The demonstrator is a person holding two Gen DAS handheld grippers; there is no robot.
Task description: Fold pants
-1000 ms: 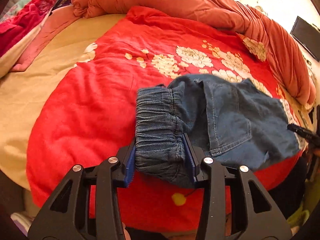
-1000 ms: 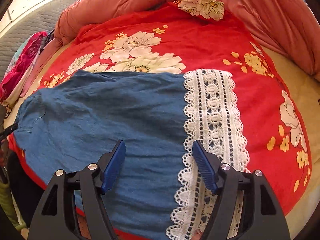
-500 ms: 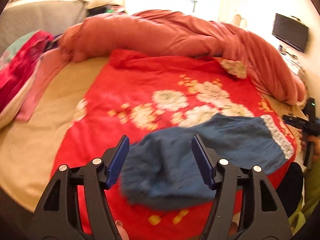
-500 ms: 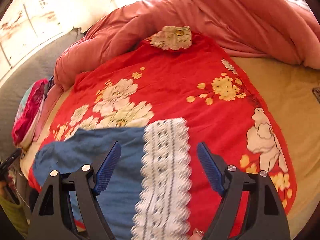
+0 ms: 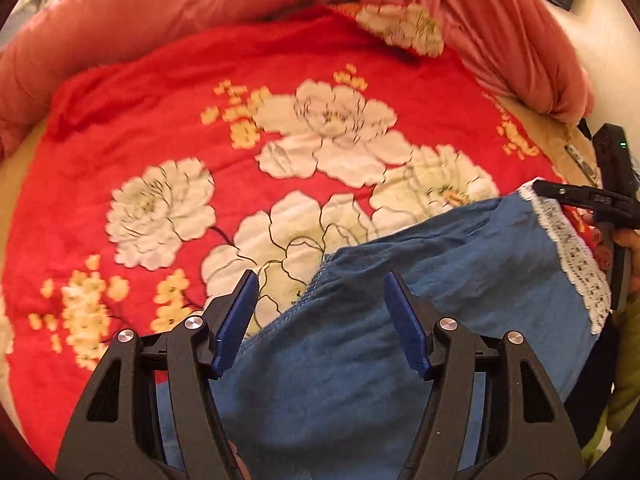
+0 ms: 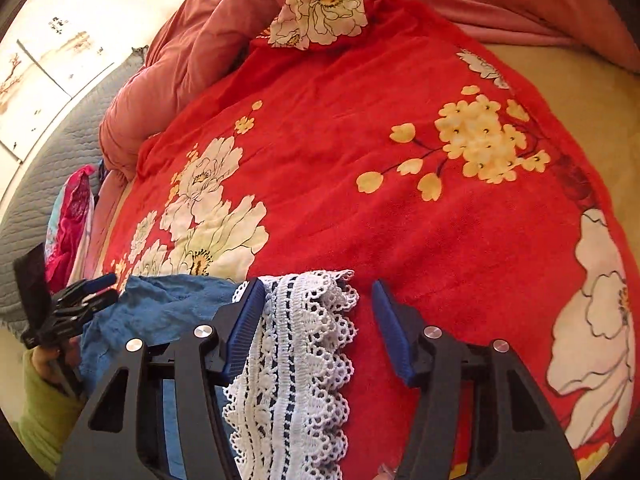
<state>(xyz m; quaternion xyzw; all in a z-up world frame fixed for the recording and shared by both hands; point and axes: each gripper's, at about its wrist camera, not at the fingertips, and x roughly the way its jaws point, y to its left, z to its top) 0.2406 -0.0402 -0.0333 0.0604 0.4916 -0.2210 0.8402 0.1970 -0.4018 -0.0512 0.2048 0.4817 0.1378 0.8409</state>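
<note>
Blue denim pants with a white lace hem lie on a red floral blanket. My left gripper is open just above the pants' far edge, holding nothing. My right gripper is open over the lace hem, with the lace between its fingers. The blue cloth shows to its left. The right gripper also shows at the right edge of the left wrist view, and the left gripper at the left edge of the right wrist view.
A rolled salmon-pink duvet runs along the far side of the bed. A pink and red pile of clothes lies at the left by a grey quilted headboard. Beige sheet shows at the right.
The left gripper let go of the elastic waistband it held a second ago and stands open. Both grippers have moved over the pants, which now lie flatter.
</note>
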